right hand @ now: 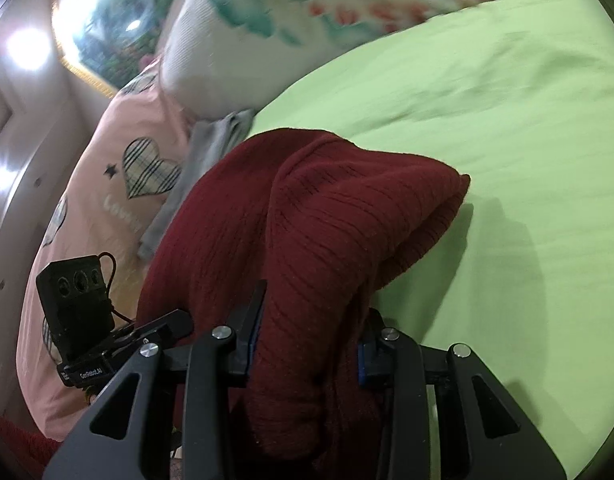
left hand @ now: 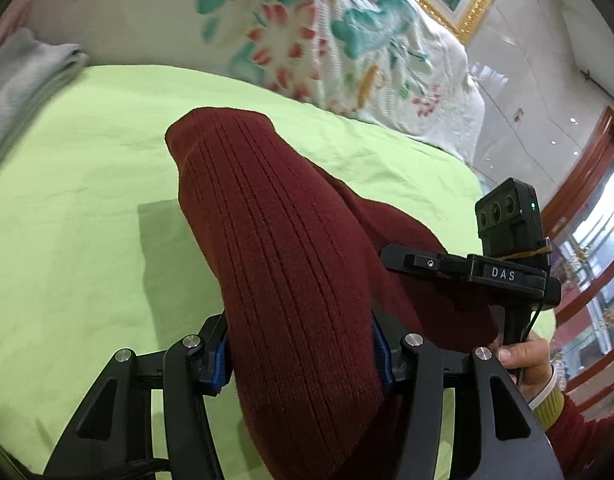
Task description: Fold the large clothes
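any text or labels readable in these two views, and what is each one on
"DAS": white letters on the black bar of the right claw, seen from the left wrist view.
A white label on the left claw's black bar in the right wrist view: too small and blurred to read reliably.
Pale lettering under the plaid heart on the pink pillow: blurred, unreadable.
Nothing is printed on the dark red sweater.

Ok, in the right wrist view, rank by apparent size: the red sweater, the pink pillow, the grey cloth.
1. red sweater, though nearness to the camera enlarges it
2. pink pillow
3. grey cloth, mostly hidden behind the sweater
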### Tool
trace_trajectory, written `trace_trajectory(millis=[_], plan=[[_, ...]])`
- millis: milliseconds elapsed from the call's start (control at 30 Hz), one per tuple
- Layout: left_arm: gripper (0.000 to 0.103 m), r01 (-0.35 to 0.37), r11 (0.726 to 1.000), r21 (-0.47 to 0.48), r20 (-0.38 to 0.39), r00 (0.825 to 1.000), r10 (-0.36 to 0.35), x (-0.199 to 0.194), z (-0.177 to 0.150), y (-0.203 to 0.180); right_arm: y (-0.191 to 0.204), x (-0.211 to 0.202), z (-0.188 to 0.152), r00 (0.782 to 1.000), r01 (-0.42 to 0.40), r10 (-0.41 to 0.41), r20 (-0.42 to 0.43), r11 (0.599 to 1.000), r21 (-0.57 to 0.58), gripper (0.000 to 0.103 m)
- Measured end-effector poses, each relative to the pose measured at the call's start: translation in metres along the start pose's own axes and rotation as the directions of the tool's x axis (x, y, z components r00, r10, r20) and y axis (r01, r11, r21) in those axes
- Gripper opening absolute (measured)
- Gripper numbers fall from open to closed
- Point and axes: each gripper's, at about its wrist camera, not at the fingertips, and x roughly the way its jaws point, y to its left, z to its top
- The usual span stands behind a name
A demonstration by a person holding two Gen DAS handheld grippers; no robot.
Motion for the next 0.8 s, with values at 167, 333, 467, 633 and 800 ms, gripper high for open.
trace_trajectory(millis=[167, 333, 467, 633, 800], plan=[[0.064, -0.05, 0.997, -0.063, -0.052, 0.998, 0.047, 0.001, -0.033, 0.039, -0.004, 0.034, -0.016, 0.996, 0.06, -0.059, -0.064, 0.998, 0.013, 0.039], [0.072, -0.045, 0.994, -0.104, -0.013, 0.999, 0.044, -0.008, -0.037, 0.042, -0.012, 0.029, -0.02, 0.996, 0.072, -0.068, -0.061, 0.995, 0.073, 0.053], [0.077, -0.124, 0.989, -0.085, 0.024, 0.992, 0.126, -0.032, -0.043, 0.031, -0.006, 0.011, -0.022, 0.991, 0.133, -0.131, -0.032, 0.989, 0.065, 0.063], [0.081, -0.193, 0.981, -0.033, 0.068, 0.978, 0.195, -0.074, -0.071, 0.011, 0.003, -0.02, -0.032, 0.988, 0.151, -0.153, 0.03, 0.986, 0.066, 0.063], [0.081, -0.229, 0.973, -0.006, 0.085, 0.97, 0.229, -0.089, -0.107, -0.002, 0.01, -0.033, -0.043, 0.991, 0.125, -0.127, 0.04, 0.99, 0.063, 0.063]])
